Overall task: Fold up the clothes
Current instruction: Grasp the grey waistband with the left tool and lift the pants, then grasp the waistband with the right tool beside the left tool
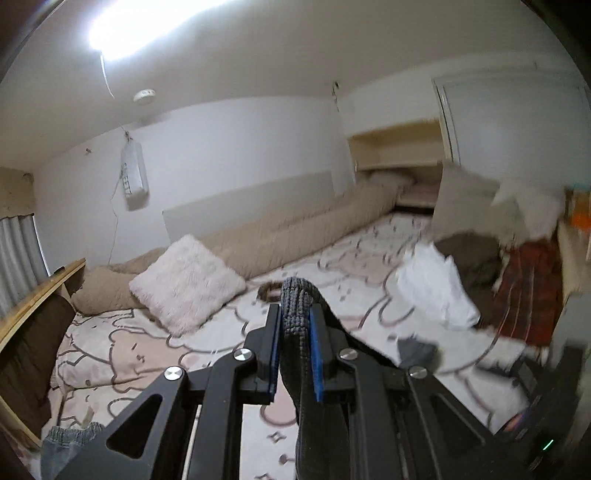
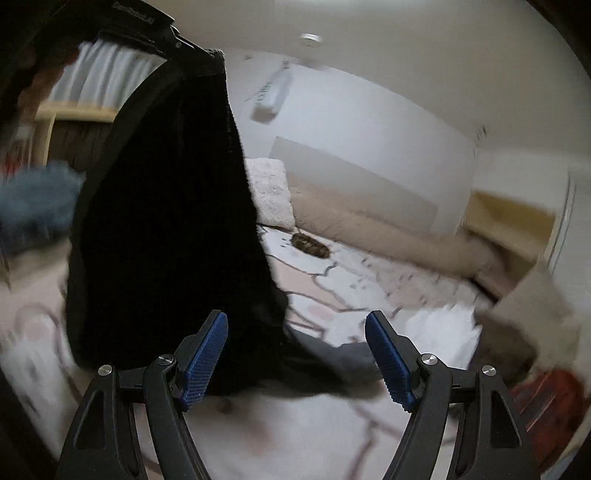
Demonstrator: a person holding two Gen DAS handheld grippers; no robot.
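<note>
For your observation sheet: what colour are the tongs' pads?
Blue pads, clearest in the right wrist view.

- Around me, white walls [image 1: 240, 147] and a glaring ceiling light [image 1: 122, 29].
- My bed's patterned sheet [image 1: 122, 354], fluffy pillow [image 1: 186, 282] and beige quilt [image 1: 295, 221] along the wall.
- Curtain [image 1: 16, 254] at my left.

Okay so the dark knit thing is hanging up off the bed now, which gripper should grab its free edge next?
Right. The right gripper is open and empty, with the hanging dark knit garment just in front of its left finger. The left gripper is already shut on the garment's ribbed edge, so it probably cannot let go.
</note>
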